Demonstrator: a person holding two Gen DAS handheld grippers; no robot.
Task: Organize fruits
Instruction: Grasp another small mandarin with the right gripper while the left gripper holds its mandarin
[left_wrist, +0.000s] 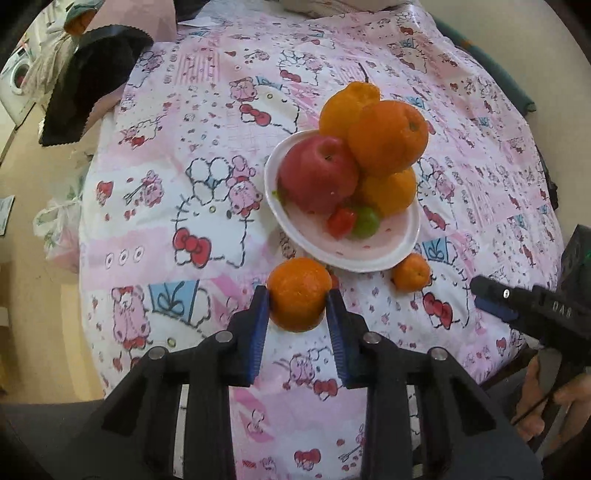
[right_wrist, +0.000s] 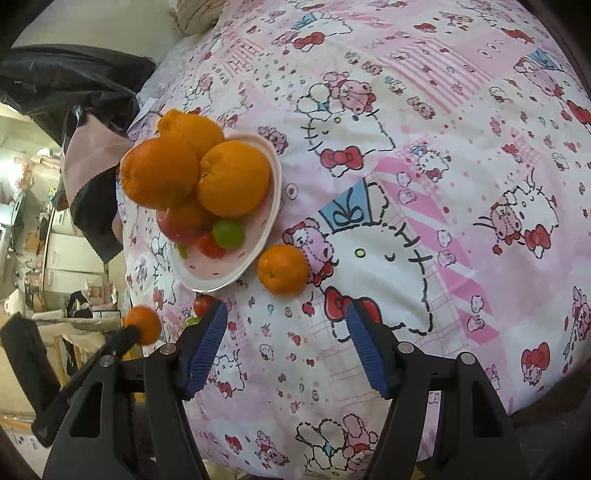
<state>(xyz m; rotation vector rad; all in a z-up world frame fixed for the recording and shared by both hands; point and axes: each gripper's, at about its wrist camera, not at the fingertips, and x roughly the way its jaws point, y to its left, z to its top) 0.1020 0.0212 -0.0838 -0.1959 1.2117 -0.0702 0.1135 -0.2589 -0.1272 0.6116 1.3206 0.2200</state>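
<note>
The left hand-held gripper (left_wrist: 297, 306) clamps a small round orange mandarin (left_wrist: 298, 293); just ahead sits the heaped pink oval plate (left_wrist: 373, 258). The right hand-held gripper (right_wrist: 286, 347), jaws wide, faces another loose mandarin (right_wrist: 283, 268).

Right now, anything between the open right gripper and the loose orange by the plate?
Only bare tablecloth, per the right wrist view. The right gripper is open and empty; the small orange lies ahead, beside the plate.

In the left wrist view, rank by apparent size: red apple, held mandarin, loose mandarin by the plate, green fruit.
1. red apple
2. held mandarin, though nearness to the camera inflates it
3. loose mandarin
4. green fruit
</note>
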